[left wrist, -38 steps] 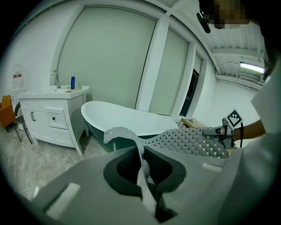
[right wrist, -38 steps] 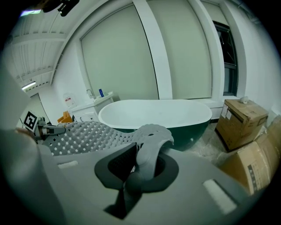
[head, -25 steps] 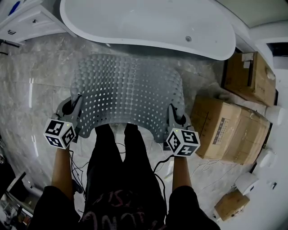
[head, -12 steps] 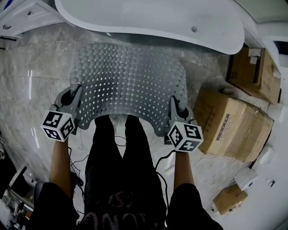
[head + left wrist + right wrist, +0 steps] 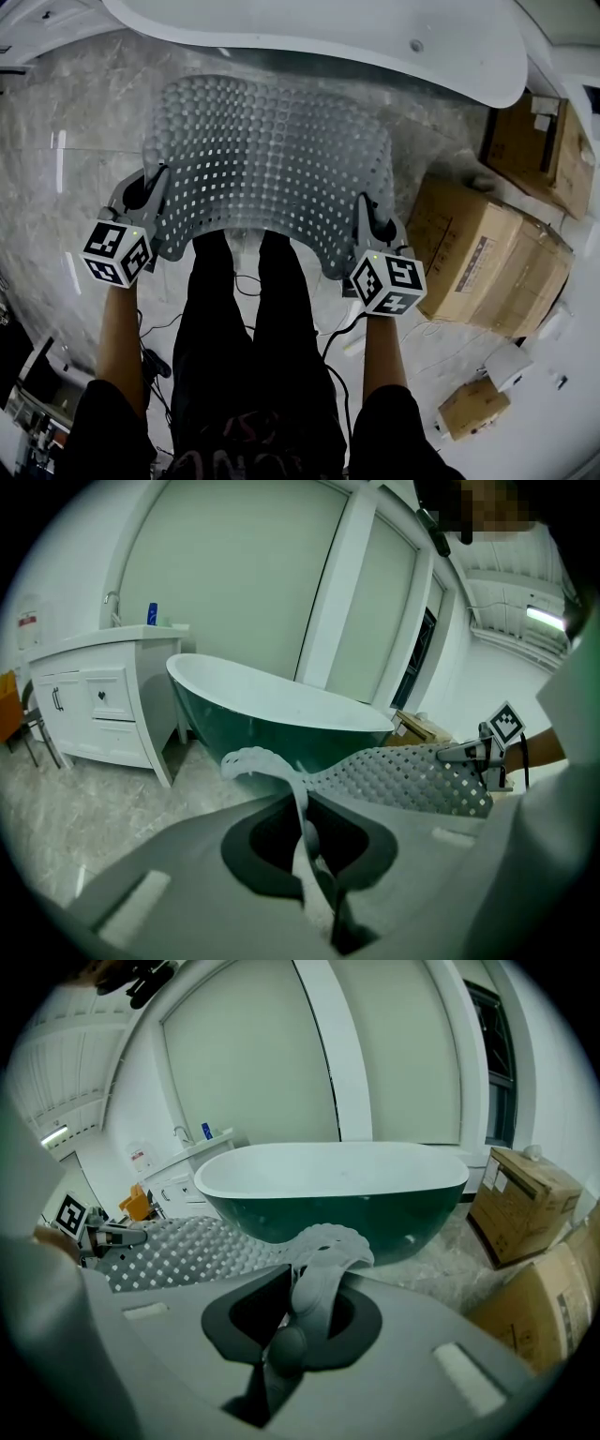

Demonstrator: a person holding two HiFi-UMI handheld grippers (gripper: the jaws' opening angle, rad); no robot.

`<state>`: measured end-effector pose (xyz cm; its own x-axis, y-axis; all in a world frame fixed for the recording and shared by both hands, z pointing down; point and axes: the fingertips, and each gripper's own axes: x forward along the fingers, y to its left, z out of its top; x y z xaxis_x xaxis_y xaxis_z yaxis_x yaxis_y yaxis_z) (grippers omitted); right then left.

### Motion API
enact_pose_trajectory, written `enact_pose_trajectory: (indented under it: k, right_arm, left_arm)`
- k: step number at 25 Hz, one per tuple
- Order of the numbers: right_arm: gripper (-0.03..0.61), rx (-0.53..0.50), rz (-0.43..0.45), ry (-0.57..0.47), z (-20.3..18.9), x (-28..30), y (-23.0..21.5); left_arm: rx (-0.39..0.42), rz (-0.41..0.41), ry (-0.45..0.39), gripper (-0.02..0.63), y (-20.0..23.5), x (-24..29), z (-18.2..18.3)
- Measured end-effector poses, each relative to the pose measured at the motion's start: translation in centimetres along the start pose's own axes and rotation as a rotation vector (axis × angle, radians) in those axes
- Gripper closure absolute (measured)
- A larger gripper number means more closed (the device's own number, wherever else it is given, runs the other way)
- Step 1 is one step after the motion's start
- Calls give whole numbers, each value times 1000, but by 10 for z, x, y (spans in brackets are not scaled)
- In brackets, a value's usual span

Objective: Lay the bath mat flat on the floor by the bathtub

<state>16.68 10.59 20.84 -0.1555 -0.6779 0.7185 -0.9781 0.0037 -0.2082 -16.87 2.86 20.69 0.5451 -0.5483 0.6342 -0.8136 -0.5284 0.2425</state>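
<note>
The person stands facing the bathtub with the bath mat stretched out between the two claws, in front of their legs. The left gripper has its jaws pinched tight on the mat's near left corner, and a curl of the scalloped edge pokes up just past them. The right gripper is clamped the same way on the near right corner, with the edge bunched up between its jaws. The mat is grey and bumpy, dotted with small square holes. It arches away from the person toward the tub, its far edge close under the tub's rim. I cannot tell whether that edge touches the marble floor. Cardboard boxes sit on the floor to the person's right, just beside the mat. A white cabinet stands by the tub's end on the left.
</note>
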Motion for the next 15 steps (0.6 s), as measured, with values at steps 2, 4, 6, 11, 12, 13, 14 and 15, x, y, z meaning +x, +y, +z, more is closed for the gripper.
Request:
enact_pose_trajectory:
  k: [2,4,6,11,12,13,14,15]
  right_arm:
    - [528,0,-1,6,-4,6,-3]
    - [526,2,-2,10,-7,12,-6]
    - [526,4,-1,13,-9,18,-9]
    - [526,2,4,18,-14,37,-12]
    - [525,2,6,19,-15,42,-13]
    - [525,0,6,20,-17,46,-13]
    - [523,-3,7,21,-20,49,-14]
    - [523,-5,8,22,-22,53,-15]
  left_arm:
    - [-1,-3,5,600,1,6,-5]
    - [-3,-2,10,600,1,13,-9]
    - [-6,2,14,600,4,18,-12]
    - [-3,12,16,600,15,32,-19]
    - [-1,13,15,600,18,35,-21]
    - [2,13,15,600,20,38,-23]
    - [4,14,15,600,23,41,-25]
    - [6,15,15,600,25,44,-28]
